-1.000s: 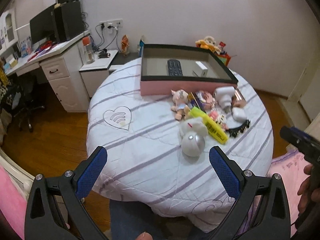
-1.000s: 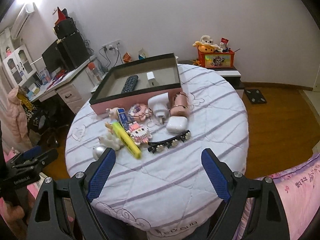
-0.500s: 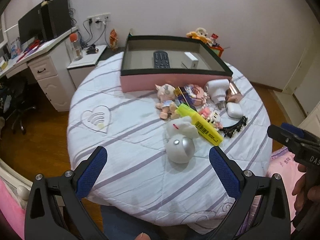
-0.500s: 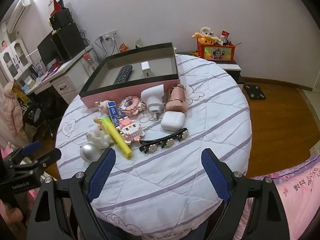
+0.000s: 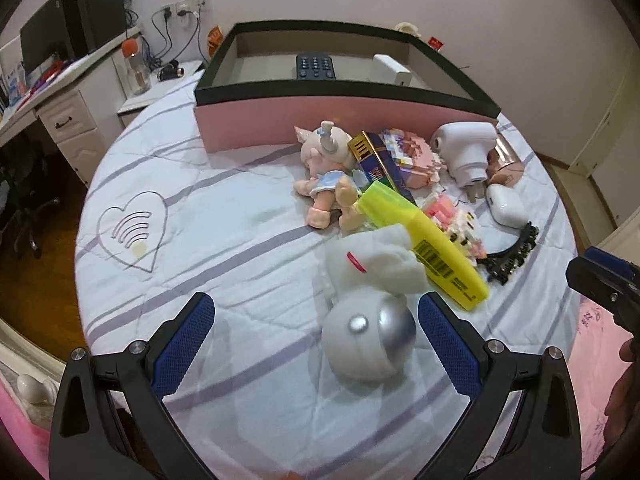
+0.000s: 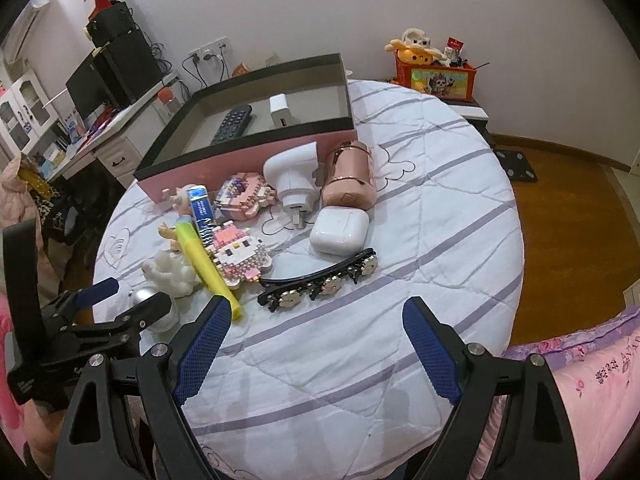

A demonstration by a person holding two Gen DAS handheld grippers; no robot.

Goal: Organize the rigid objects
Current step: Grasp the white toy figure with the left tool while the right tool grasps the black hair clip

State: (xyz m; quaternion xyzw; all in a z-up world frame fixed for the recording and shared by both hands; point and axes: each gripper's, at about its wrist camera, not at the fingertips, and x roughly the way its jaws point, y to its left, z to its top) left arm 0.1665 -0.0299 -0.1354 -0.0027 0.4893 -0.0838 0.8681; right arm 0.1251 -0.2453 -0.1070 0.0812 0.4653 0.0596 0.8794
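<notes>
My left gripper (image 5: 316,320) is open and low over the round table, with a silver ball (image 5: 368,340) between its fingers, nearer the right one and not pressed. A white plush (image 5: 380,264) and a yellow highlighter (image 5: 432,248) lie just beyond it. My right gripper (image 6: 316,316) stands open and holds nothing, just short of a black jewelled hair clip (image 6: 320,284). Past the clip lie a white earbud case (image 6: 340,230), a white plug (image 6: 292,176) and a rose-gold cylinder (image 6: 350,178). The pink box (image 6: 248,156) holds a remote (image 6: 234,124) and a white charger (image 6: 280,114).
A pink doll (image 5: 328,172), a blue carton (image 5: 376,160) and pink block figures (image 6: 240,248) crowd the space before the box. Bare striped cloth (image 5: 200,240) lies on the left. A desk with a monitor (image 6: 108,80) stands at the back left, and a toy box (image 6: 434,78) behind the table.
Both grippers have come down and closer to the table. The silver ball now sits between the left fingers. Neither gripper's jaws have changed width.
</notes>
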